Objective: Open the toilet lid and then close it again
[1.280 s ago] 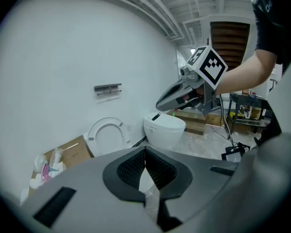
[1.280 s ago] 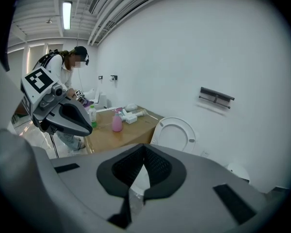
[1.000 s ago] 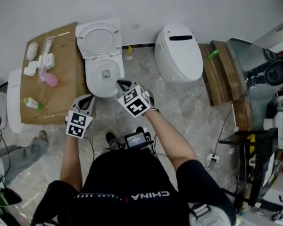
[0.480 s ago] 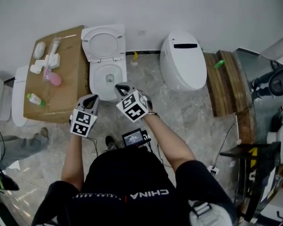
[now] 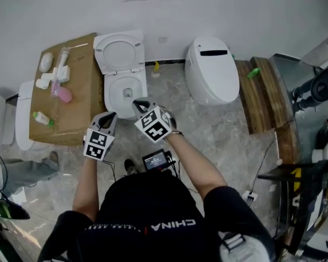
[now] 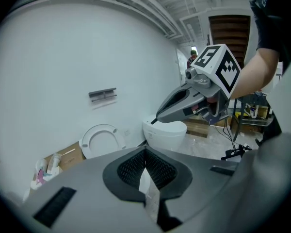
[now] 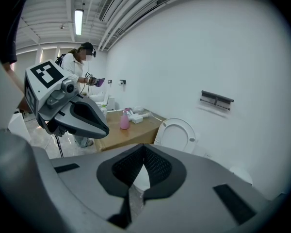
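Two closed, empty tools, the left hand-held gripper (image 5: 111, 114) and right hand-held gripper (image 5: 138, 102), hover short of the toilet (image 5: 113, 93), whose lid (image 5: 119, 51) leans upright, presumably awaiting closing.

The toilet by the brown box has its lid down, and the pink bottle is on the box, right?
No, the lid is up, leaning back toward the wall; the head view shows it. The pink bottle is on the brown box.
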